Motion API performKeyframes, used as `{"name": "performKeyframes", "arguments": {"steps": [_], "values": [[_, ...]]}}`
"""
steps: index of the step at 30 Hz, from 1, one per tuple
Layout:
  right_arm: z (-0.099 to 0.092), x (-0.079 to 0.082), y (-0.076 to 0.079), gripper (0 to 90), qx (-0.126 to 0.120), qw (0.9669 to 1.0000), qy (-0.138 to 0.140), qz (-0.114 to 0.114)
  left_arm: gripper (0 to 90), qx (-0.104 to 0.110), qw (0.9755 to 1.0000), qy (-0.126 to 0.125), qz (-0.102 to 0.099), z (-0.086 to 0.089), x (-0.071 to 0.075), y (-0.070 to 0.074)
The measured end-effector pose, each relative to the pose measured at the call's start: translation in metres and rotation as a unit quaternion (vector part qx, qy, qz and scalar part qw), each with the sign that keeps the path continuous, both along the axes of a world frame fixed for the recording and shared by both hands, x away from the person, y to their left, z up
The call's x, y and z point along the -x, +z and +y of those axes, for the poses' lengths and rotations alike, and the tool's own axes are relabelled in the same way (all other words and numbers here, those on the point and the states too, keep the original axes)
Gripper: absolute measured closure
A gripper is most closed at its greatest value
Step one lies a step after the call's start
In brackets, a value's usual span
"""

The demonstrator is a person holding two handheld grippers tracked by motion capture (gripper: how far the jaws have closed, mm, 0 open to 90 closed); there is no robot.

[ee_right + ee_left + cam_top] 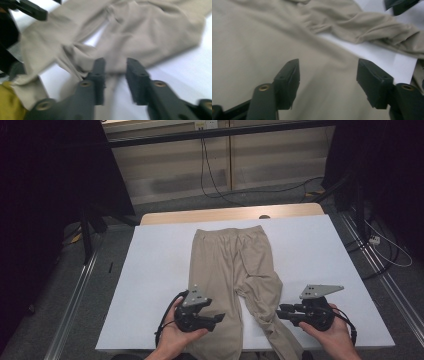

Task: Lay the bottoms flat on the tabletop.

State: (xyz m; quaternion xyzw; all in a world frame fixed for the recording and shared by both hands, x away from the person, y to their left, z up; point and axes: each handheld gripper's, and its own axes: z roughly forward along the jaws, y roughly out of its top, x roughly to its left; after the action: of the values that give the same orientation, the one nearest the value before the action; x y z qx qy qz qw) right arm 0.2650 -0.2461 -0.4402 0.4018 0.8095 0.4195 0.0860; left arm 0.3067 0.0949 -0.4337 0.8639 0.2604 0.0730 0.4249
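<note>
From above, the beige trousers (235, 270) lie flat on the white desk (325, 250), waistband far from me, so I can reach both legs. My left gripper (216, 319) rests over the smooth leg. Along the left gripper (328, 75), my jaws stand wide, nothing pinched between them. Along the right gripper (115, 72), my jaws stand narrow around the crumpled leg, not clearly pressing it.
</note>
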Motion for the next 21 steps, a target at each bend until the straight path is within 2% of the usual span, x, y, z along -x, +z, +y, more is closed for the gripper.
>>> {"name": "performKeyframes", "arguments": {"steps": [2,3,6,7,9,10,11,12,15,17,18,21], "values": [[0.001,0.000,-0.005,75.6,0.037,0.9993,-0.008,0.006,41.0,-0.001,0.9999,-0.016,0.003,-0.015,-0.001,0.000],[0.003,0.001,-0.007,76.3,0.039,0.9992,-0.002,0.014,43.2,-0.001,0.9997,-0.023,0.005,-0.022,0.000,0.000],[0.014,0.004,-0.013,75.6,0.063,0.9976,0.017,0.023,46.2,-0.003,0.9989,-0.045,0.009,-0.041,0.002,-0.001],[0.018,0.006,-0.014,74.8,0.063,0.9974,0.024,0.025,46.0,0.001,0.9987,-0.050,0.009,-0.047,0.003,-0.002],[0.024,0.011,-0.015,73.7,0.074,0.9967,0.028,0.017,45.4,0.002,0.9980,-0.062,0.012,-0.058,0.004,-0.002],[0.025,0.013,-0.015,78.1,0.073,0.9967,0.031,0.016,44.8,0.004,0.9977,-0.067,0.011,-0.064,0.006,-0.002],[0.026,0.014,-0.015,86.2,0.070,0.9967,0.035,0.020,43.4,0.006,0.9972,-0.074,0.011,-0.070,0.007,-0.002],[0.027,0.017,-0.015,89.0,0.069,0.9967,0.037,0.024,42.7,0.004,0.9966,-0.082,0.010,-0.075,0.008,-0.001],[0.031,0.025,-0.013,90.0,0.070,0.9962,0.049,0.019,40.9,0.013,0.9954,-0.095,0.012,-0.090,0.010,-0.001],[0.033,0.032,-0.012,90.0,0.067,0.9961,0.054,0.021,40.5,0.008,0.9945,-0.104,0.013,-0.096,0.010,-0.001],[0.034,0.035,-0.013,90.0,0.065,0.9960,0.057,0.024,40.5,0.012,0.9946,-0.102,0.013,-0.100,0.010,-0.003],[0.038,0.046,-0.014,90.0,0.053,0.9960,0.063,0.034,43.5,0.001,0.9940,-0.108,0.020,-0.101,0.009,-0.010]]}}
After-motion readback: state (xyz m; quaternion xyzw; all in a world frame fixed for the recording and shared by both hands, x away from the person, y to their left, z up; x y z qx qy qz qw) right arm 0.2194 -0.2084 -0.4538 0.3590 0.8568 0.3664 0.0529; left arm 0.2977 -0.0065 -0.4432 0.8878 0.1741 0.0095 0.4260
